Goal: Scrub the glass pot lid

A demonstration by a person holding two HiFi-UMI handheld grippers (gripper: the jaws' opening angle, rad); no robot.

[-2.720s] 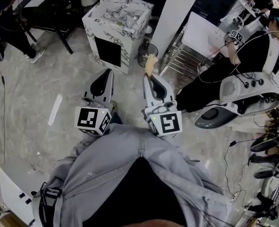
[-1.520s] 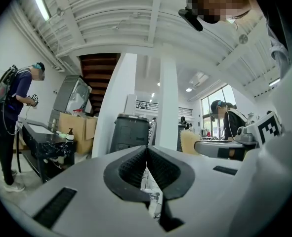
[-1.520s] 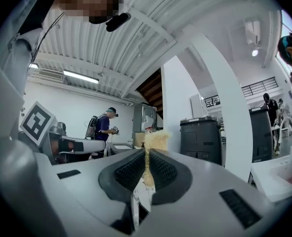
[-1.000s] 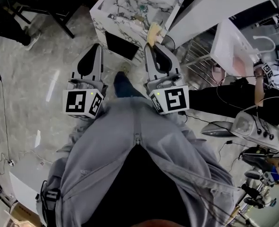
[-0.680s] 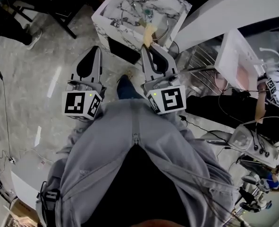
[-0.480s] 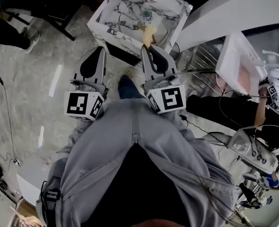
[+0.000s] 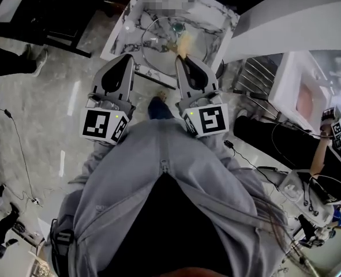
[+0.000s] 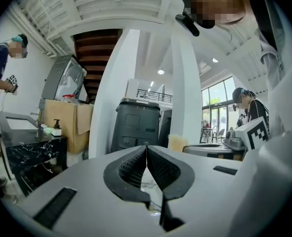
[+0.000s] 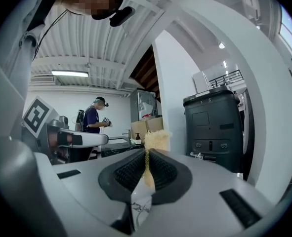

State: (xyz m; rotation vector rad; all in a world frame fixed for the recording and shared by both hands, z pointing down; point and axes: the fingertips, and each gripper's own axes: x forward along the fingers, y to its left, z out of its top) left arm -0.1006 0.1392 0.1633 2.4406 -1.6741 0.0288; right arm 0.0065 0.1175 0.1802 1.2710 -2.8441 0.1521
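A round glass pot lid [image 7: 165, 38] lies in the marble-patterned sink [image 7: 122, 34] just ahead of both grippers in the head view. My right gripper [image 7: 183, 56] is shut on a yellow scrub sponge [image 7: 180, 44], which sticks out past its tips over the lid's near edge. In the right gripper view the sponge [image 9: 156, 139] rises from between the closed jaws of the right gripper [image 9: 146, 153]. My left gripper [image 7: 127, 57] is shut with nothing in it, at the sink's near rim. The left gripper view shows the left gripper [image 8: 146, 147] with its jaws touching and no lid in sight.
A white slanted column [image 7: 285, 16] stands right of the sink, with a wire rack [image 7: 255, 74] below it. A dark table [image 7: 49, 10] is at the upper left. A seated person [image 7: 285, 146] and machines are at the right. Cables [image 7: 17, 149] lie on the floor.
The person has walked up to the marble sink; it and the glass lid now sit right in front of both grippers. Both grippers stay shut, the right one still holding the sponge.
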